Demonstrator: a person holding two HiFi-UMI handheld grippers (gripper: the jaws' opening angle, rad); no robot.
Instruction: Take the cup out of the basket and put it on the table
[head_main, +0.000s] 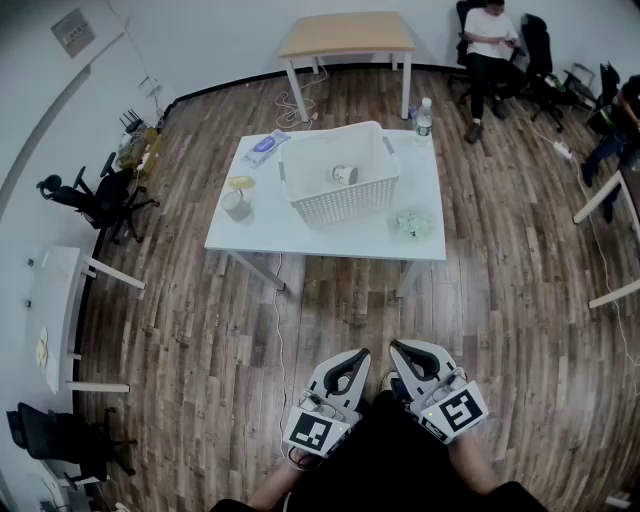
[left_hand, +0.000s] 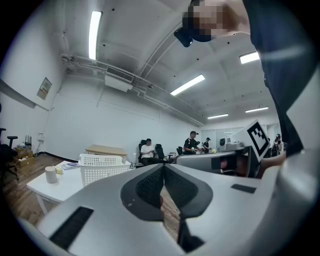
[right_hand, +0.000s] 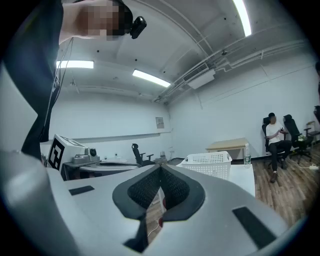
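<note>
A white mesh basket (head_main: 340, 178) stands in the middle of the white table (head_main: 300, 235), well ahead of me. The small white cup (head_main: 344, 174) lies on its side inside the basket. Both grippers hang low in front of my body, far short of the table. My left gripper (head_main: 362, 355) is shut with nothing between its jaws, and my right gripper (head_main: 394, 347) beside it is also shut and empty. The left gripper view has the basket (left_hand: 102, 167) at the left beyond the closed tips (left_hand: 162, 166). In the right gripper view the basket (right_hand: 210, 162) sits to the right of the closed tips (right_hand: 160, 166).
On the table's left part stand a grey cup (head_main: 236, 204), a yellow item (head_main: 240, 183) and a blue-white packet (head_main: 265, 147). A crumpled wrapper (head_main: 413, 224) lies front right, a bottle (head_main: 424, 117) at the back corner. A wooden table (head_main: 345, 35) and a seated person (head_main: 490, 50) are behind.
</note>
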